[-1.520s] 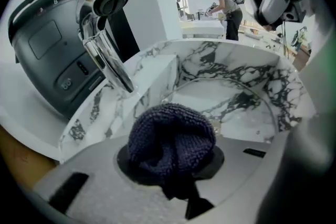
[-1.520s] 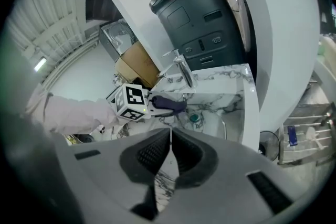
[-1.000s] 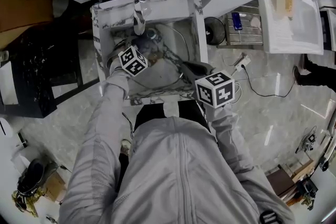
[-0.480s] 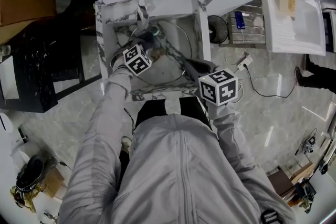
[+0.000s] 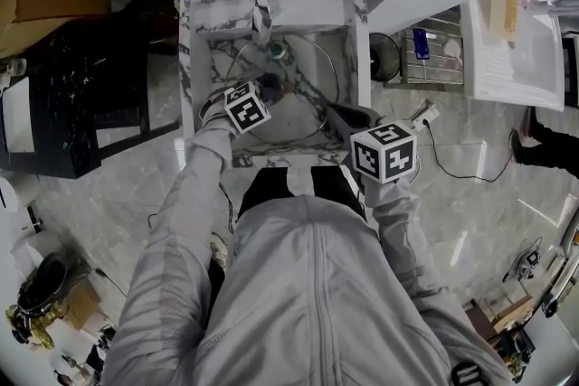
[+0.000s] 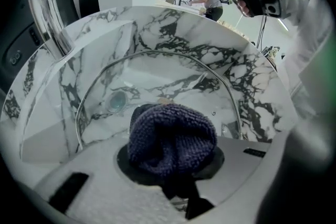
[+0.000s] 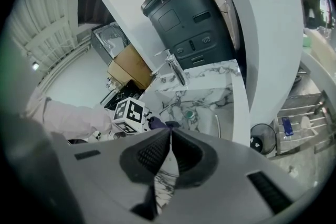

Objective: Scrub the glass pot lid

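Marble sink (image 5: 194, 32) holds the glass pot lid (image 5: 303, 108), tilted. Our left gripper (image 5: 269, 89) jaws clench a dark knitted cloth (image 6: 170, 136) against the glass. Our right gripper (image 5: 336, 113) jaws grasp its rim at 4 o'clock.

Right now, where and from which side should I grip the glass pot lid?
Probably the metal rim of the glass pot lid, front right, coming from the person's side: the edge is thin, and the cloth covers the middle.

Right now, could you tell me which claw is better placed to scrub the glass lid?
Left: the left claw grips the knitted cloth at the glass lid; the right claw holds no cloth.
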